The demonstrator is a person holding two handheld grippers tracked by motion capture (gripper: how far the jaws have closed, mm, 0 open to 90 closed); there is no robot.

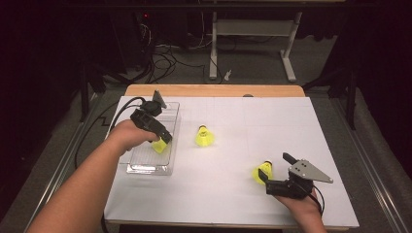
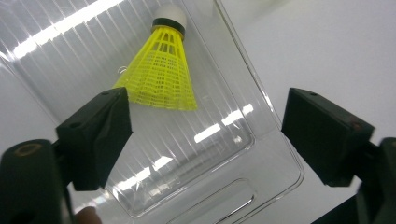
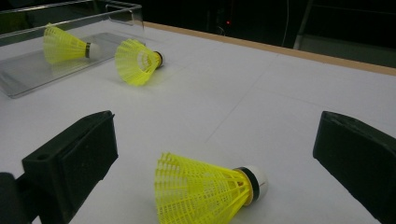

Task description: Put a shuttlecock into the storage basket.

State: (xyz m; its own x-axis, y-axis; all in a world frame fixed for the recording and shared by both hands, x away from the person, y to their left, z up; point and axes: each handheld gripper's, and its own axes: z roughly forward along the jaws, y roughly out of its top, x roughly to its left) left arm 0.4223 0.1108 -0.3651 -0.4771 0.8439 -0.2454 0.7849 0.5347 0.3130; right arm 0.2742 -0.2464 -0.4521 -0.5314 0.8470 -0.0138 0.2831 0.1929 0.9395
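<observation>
Left claw (image 2: 205, 135) is released, jaws wide, nothing between the pads. It hangs over the clear tray (image 1: 138, 167) w/ one yellow shuttlecock (image 2: 161, 70) lying on the tray floor just past the left jaw, cork end pointing away.

Right claw (image 3: 215, 158) is also spread open, low over the surface (image 1: 272, 121), w/ a second shuttlecock (image 3: 205, 191) on its side between the jaws but not touched; skirt toward the left jaw, cork toward the right.

A third shuttlecock (image 1: 204, 136) lies on the surface near the tray, btwn the two hands.

Risks, as I judge them:
- Right claw closing on the mesh skirt could crush or squirt it out, since the cone is springy & tapered.
- Shuttlecock rolls easily; a nudge from one jaw first could spin it away.
- Left claw pulling out low may clip the tray wall & drag the light tray, or catch the shuttlecock inside.
</observation>
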